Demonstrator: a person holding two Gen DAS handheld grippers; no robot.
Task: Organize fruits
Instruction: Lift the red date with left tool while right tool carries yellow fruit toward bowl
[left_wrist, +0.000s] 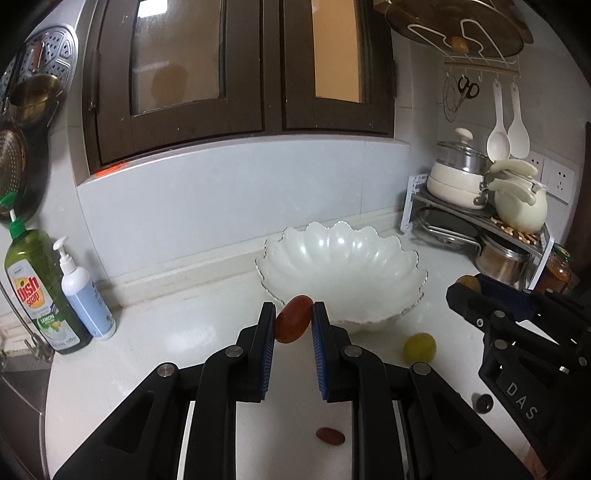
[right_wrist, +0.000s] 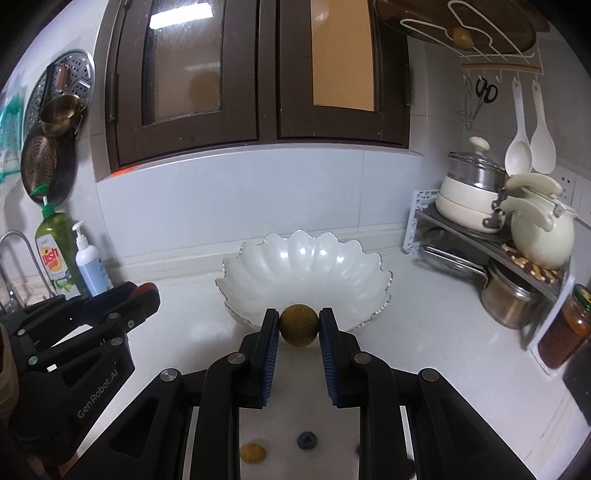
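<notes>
A white countertop (left_wrist: 177, 343) runs under a dark-framed window (left_wrist: 243, 70) into a tiled corner; on it, against the back ledge, stands a wide white scalloped bowl (left_wrist: 343, 266), its inside bare in both views; to the right of the bowl a grey corner rack (right_wrist: 461, 225) carries a cream pot with a glass lid (right_wrist: 469, 192) and a pale kettle (right_wrist: 541, 236), with a steel pot (right_wrist: 511, 299) beneath and a jar of orange preserve (right_wrist: 569, 328) beside it; on the left stand a green dish-soap bottle (left_wrist: 37, 291) and a white pump bottle (left_wrist: 85, 295). The left gripper (left_wrist: 293, 319) is clamped on a red oval fruit (left_wrist: 293, 325), held above the counter just before the bowl's near rim; the right gripper (right_wrist: 299, 325) is closed on a round yellow-brown fruit (right_wrist: 299, 325), likewise in front of the rim, and shows at the right of the left view with a yellowish fruit at its tip. Loose on the counter lie a yellow-green round fruit (left_wrist: 419, 348) near the bowl's right side, a second red oval fruit (left_wrist: 330, 436) under the left gripper, a blueberry (right_wrist: 307, 440), a small yellow piece (right_wrist: 253, 452), and a dark round berry (left_wrist: 483, 403).
</notes>
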